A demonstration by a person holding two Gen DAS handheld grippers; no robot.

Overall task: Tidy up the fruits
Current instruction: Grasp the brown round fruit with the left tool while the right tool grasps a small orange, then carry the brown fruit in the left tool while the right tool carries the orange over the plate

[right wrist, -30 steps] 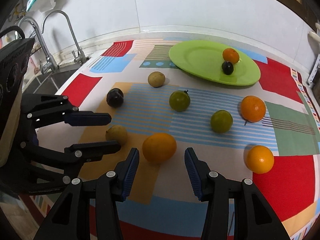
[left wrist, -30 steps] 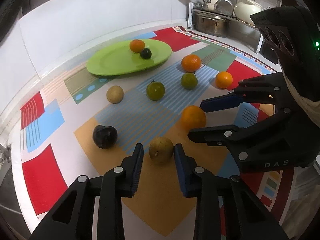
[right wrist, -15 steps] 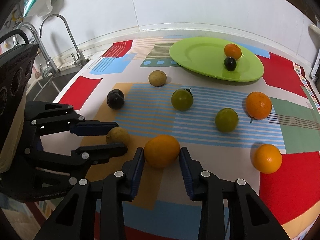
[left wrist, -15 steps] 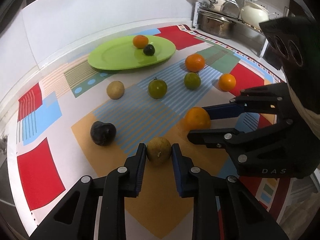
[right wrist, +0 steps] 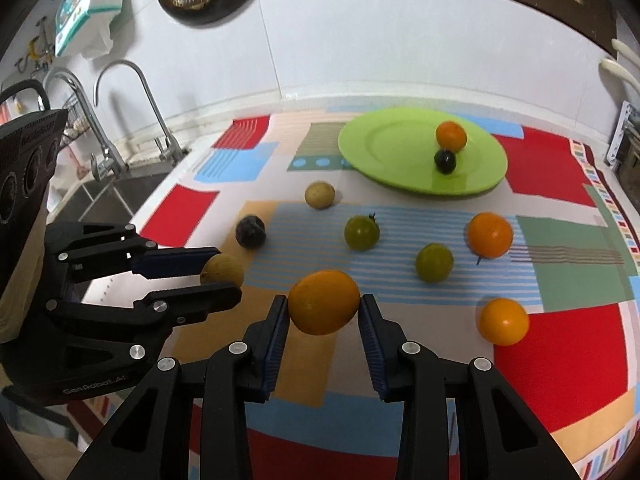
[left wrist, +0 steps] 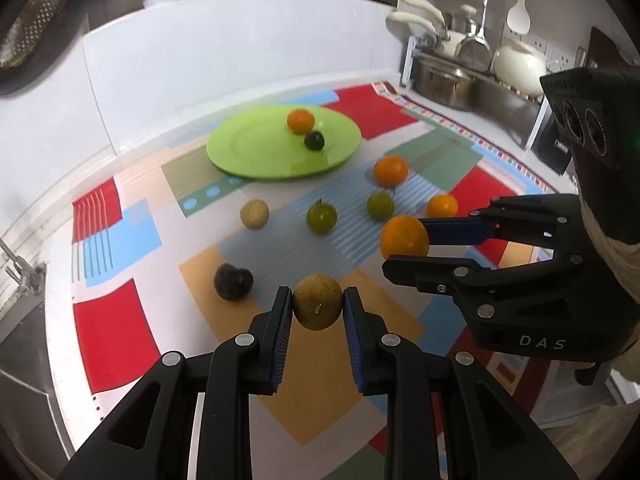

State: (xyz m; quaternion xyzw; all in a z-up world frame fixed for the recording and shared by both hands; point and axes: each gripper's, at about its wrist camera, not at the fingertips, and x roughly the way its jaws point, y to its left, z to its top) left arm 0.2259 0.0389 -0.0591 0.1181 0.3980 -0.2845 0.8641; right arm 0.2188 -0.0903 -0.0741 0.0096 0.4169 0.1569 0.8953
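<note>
Faucets: two [right wrist: 80, 120], far left by the sink.
Left gripper [left wrist: 318, 312]: closed on the brown fruit [left wrist: 318, 307], held above the patterned mat [left wrist: 104, 328].
Dark plum [left wrist: 233, 281]: one, on the mat just left of the brown fruit.
Loose on mat: one tan fruit [left wrist: 254, 213], two green [left wrist: 321, 218], two orange [left wrist: 390, 170].
Green plate [left wrist: 256, 148]: one small orange [left wrist: 300, 121], one dark fruit [left wrist: 314, 141].
Right gripper [right wrist: 323, 314]: clamped on the large orange [right wrist: 323, 302].
Dish rack [left wrist: 472, 76]: far right, pots.
</note>
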